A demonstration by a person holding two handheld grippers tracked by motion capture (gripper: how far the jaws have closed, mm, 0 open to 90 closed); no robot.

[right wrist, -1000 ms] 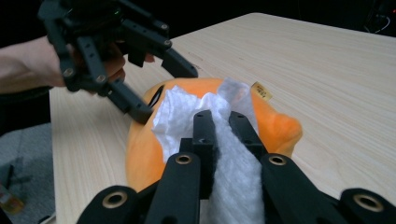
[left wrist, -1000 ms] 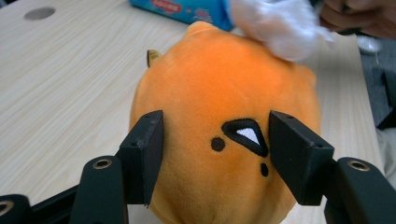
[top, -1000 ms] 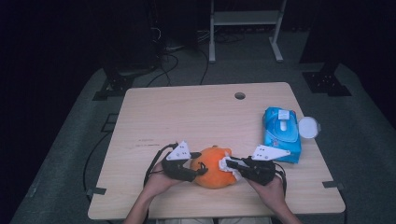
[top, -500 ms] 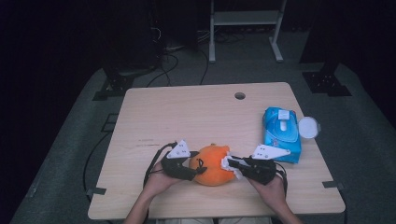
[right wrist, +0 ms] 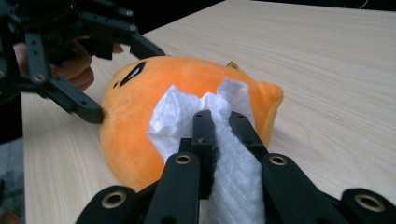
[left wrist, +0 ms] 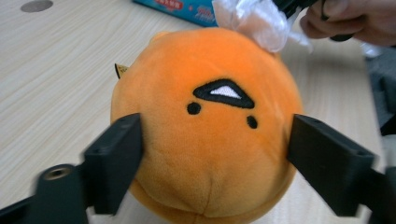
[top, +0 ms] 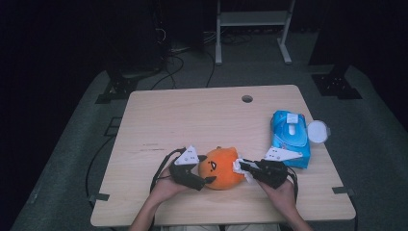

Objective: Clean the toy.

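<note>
A round orange plush [top: 221, 168] with a stitched face lies near the table's front edge. My left gripper [top: 208, 169] is at its left side. Its jaws have just been opening and now stand open on either side of the plush [left wrist: 210, 135], at most lightly touching it, and the plush keeps its round shape. My right gripper [top: 239, 166] comes in from the right, shut on a crumpled white wipe [right wrist: 187, 116]. The wipe rests against the top of the plush [right wrist: 135, 112]. From the left gripper view the wipe [left wrist: 254, 21] shows at the plush's far edge.
A blue pack of wipes [top: 290, 137] lies at the right of the wooden table [top: 192, 120], with a round white lid [top: 317, 131] beside it at the table's edge. A small hole [top: 247, 98] sits near the far edge. Cables trail toward the person.
The left gripper's jaws have spread wider around the plush. Both hands and the plush have stayed where they were.
</note>
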